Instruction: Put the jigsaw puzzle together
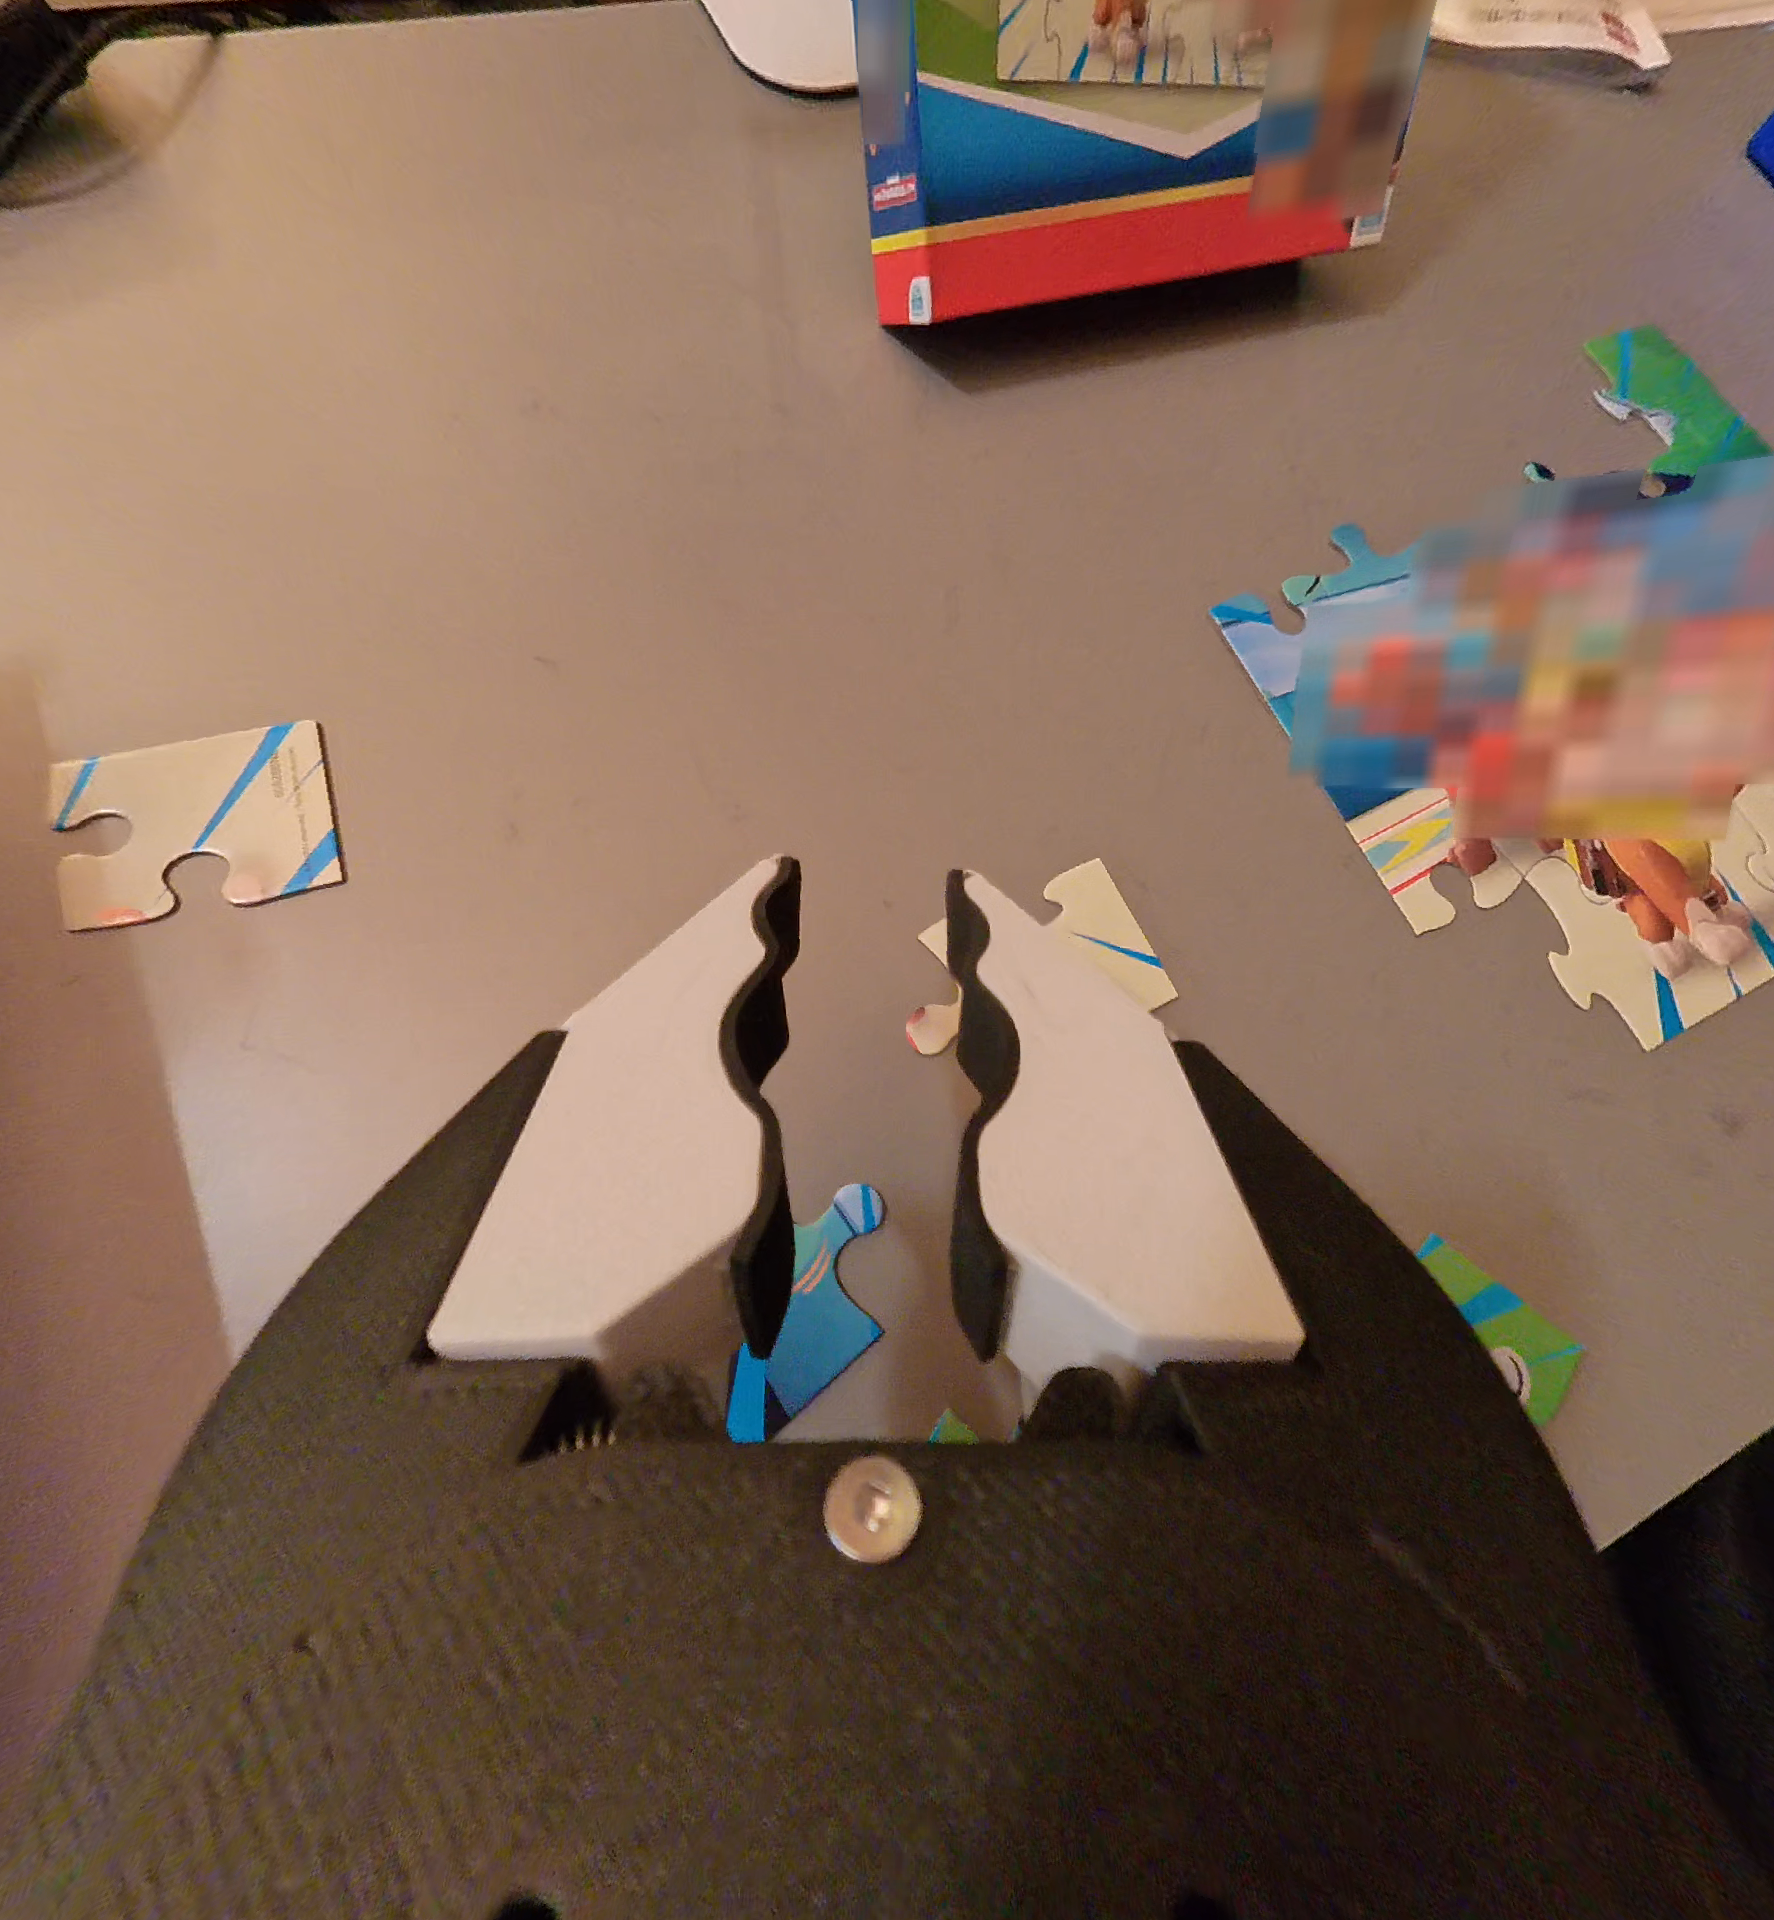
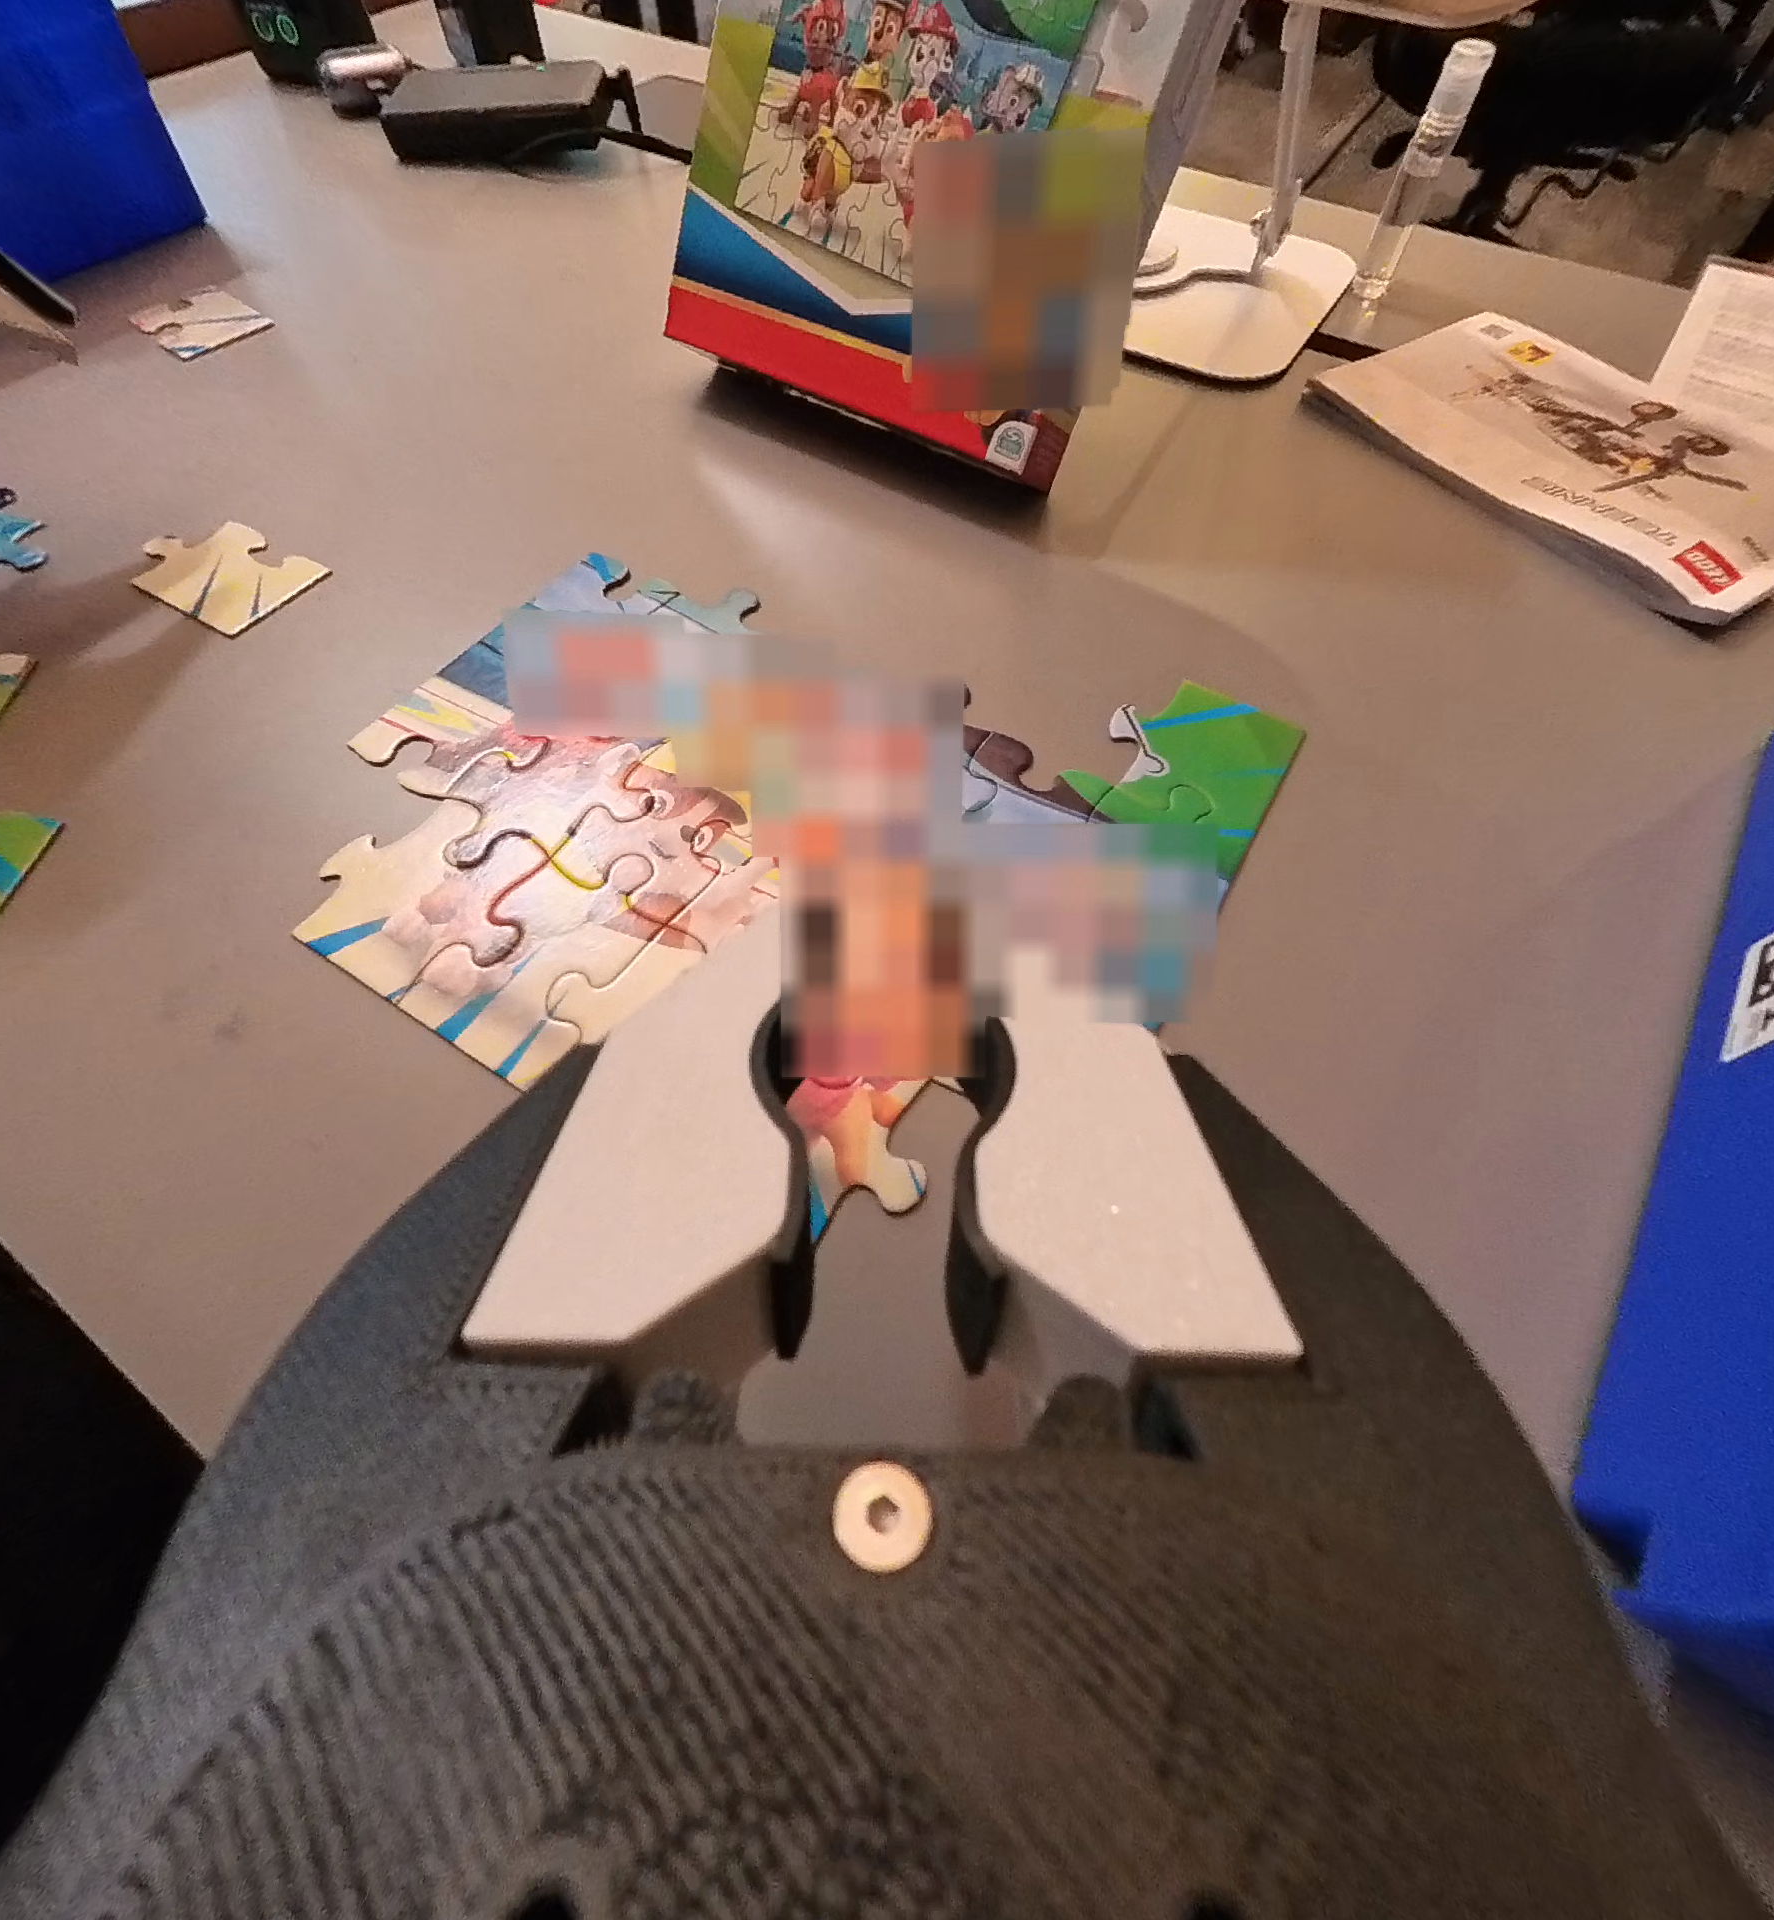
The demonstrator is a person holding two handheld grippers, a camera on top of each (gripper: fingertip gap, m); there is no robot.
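puzzle pieces (image 2: 509,873) lie joined on the grey desk (image 1: 550,520), much of the picture blurred over. right claw (image 2: 883,1029) has its fingertips hidden under that blur; a pink piece (image 2: 857,1143) sits between its fingers, grip unclear. left claw (image 1: 872,883) stands apart and bare, a pale loose piece (image 1: 1111,935) half hidden beneath its right finger.
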